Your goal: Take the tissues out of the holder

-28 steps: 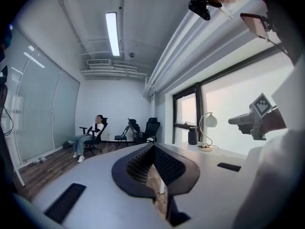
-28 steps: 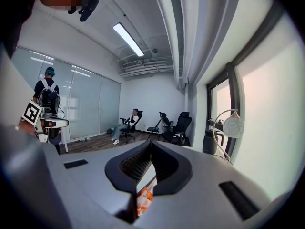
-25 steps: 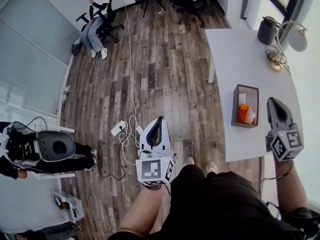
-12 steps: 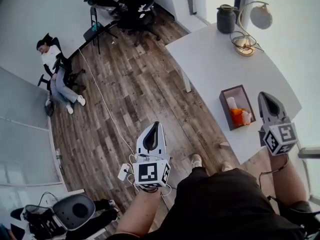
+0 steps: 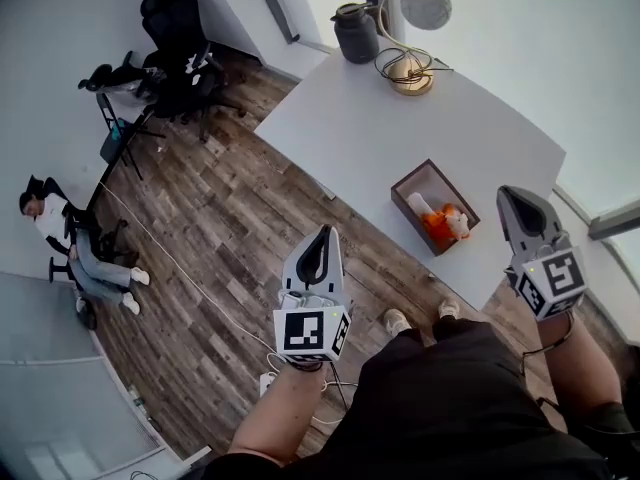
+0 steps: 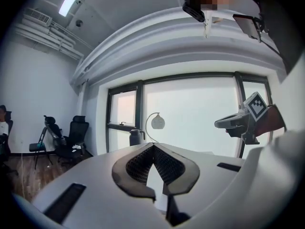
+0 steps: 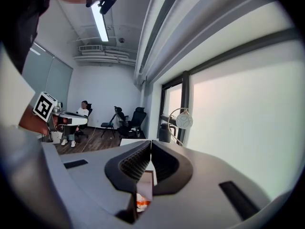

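Change: the white tabletop point(image 5: 400, 128) sat at the far right of the head view a second ago and now lies ahead of both your tools. The brown wooden box holder point(image 5: 411, 178) has come to lie just ahead and to the left of your right hand-held gripper point(image 5: 512, 200).
Unchanged: both tools stay pressed together, and the orange and white tissues point(image 5: 441, 224) still fill the holder's near end.
Meaning: you are closing in, not yet picking. By my reading nothing has been taken out, and the right jaws must spread before they can pinch anything.
Right hand-held gripper: pressed together and empty, with the holder near its tip and not touching it.
Left hand-held gripper point(image 5: 322, 238): pressed together and empty, over the wood floor, with the holder well apart to its right.
Head view shows: the whole layout, with the holder near the tabletop's front corner and a gold lamp point(image 5: 410, 68) and a dark jug point(image 5: 357, 33) at the far end.
Right gripper view shows: the holder point(image 7: 145, 182) in line below its closed jaws, with the orange tissue point(image 7: 141, 203) in the gap.
Left gripper view shows: no holder, only the lamp, the jug and your right tool point(image 6: 238, 122) off to its right.
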Action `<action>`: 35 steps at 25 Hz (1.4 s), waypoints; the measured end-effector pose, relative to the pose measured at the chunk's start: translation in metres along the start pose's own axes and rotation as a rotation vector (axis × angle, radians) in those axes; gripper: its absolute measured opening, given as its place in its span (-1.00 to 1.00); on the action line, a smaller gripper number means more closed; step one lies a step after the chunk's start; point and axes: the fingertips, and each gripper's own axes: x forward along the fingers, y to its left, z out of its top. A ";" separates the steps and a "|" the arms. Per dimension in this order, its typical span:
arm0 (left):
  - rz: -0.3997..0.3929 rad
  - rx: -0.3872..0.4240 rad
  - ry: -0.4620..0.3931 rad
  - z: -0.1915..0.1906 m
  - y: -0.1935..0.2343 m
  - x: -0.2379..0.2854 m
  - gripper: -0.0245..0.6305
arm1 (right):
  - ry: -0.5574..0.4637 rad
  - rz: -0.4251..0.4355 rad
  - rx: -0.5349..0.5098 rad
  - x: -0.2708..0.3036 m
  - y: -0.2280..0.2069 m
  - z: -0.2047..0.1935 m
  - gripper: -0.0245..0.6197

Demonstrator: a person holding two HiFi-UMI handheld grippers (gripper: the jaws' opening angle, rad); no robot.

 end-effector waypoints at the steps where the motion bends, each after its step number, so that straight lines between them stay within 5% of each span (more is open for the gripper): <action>1: -0.020 0.002 0.000 0.001 -0.005 0.009 -0.91 | 0.001 -0.002 0.003 -0.003 0.000 -0.001 -0.90; 5: -0.062 -0.001 -0.008 0.014 -0.024 0.032 -0.91 | 0.005 0.024 0.026 -0.016 -0.001 -0.003 -0.90; 13: -0.025 -0.002 0.012 0.020 -0.052 0.063 -0.91 | 0.029 0.083 0.054 -0.012 -0.031 -0.025 -0.90; 25: 0.059 -0.035 0.097 -0.022 -0.051 0.070 -0.91 | 0.057 0.277 0.083 0.016 -0.005 -0.067 -0.89; 35: 0.110 -0.027 0.150 -0.052 -0.033 0.071 -0.91 | 0.099 0.324 0.101 0.029 0.010 -0.108 -0.44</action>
